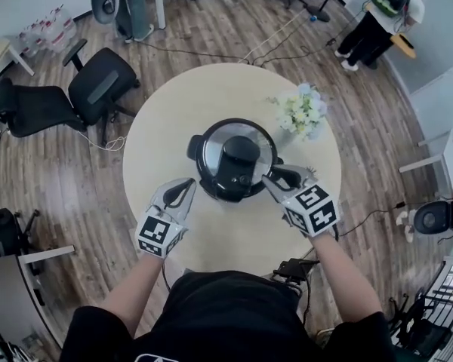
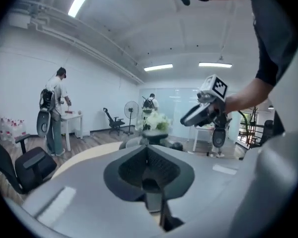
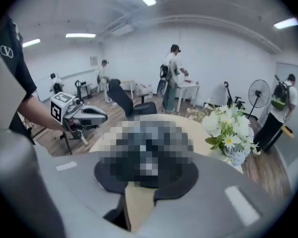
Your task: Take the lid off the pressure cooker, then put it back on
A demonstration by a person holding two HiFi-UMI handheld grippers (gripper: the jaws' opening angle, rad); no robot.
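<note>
**Lidded pressure cooker between two tools**

The pressure cooker (image 1: pixel 234 161) stands at the middle of the round worktop (image 1: pixel 158 127) with its lid (image 1: pixel 239 151) seated. A flower bouquet (image 1: pixel 302 111) stands just beside it. The left tool (image 1: pixel 187 185) is closed and empty. The right tool (image 1: pixel 272 180), jaws narrowly apart, holds nothing.

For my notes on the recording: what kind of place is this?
Probably an office or lab room: swivel office chairs, a white desk and a standing fan around the round table.
</note>
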